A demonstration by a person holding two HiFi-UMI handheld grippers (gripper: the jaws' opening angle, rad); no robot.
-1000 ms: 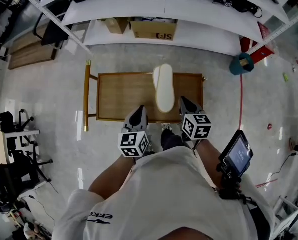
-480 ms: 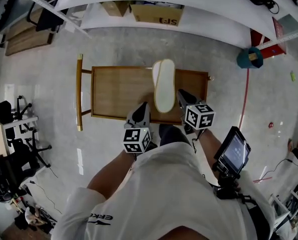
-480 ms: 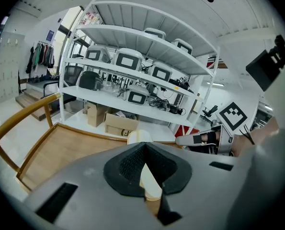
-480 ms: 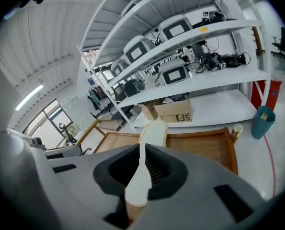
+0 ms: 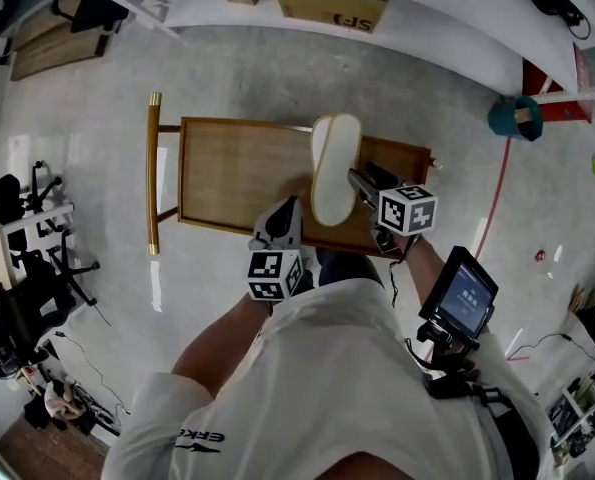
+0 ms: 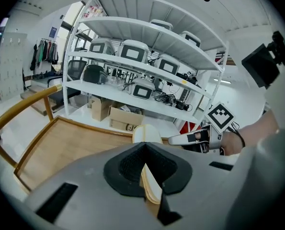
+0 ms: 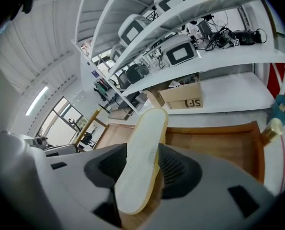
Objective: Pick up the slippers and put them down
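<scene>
A cream slipper (image 5: 332, 168) stands on edge over the low wooden table (image 5: 227, 178), with its pale sole showing. In the right gripper view the sole (image 7: 142, 157) lies between the dark pads of my right gripper (image 7: 143, 174), whose jaws have just been opening and stand apart around it. The left gripper view shows the slipper (image 6: 146, 134) edge-on. My left gripper (image 6: 147, 178) is shut on its near end. My right gripper (image 6: 195, 139) is off to the right in that view. From the head view, my left gripper (image 5: 285, 213) is at the heel and my right gripper (image 5: 362, 183) alongside.
The table has a raised rim and a gold handle bar (image 5: 152, 173) at its left. White shelving with cardboard boxes (image 5: 332, 3) stands beyond it. A teal bucket (image 5: 517, 118) sits on the floor at right, office chairs (image 5: 17, 268) at left. A small screen (image 5: 462, 298) hangs at the person's waist.
Both grippers and the slipper have come down toward the table top. The slipper's far end has tilted a little to the right.
</scene>
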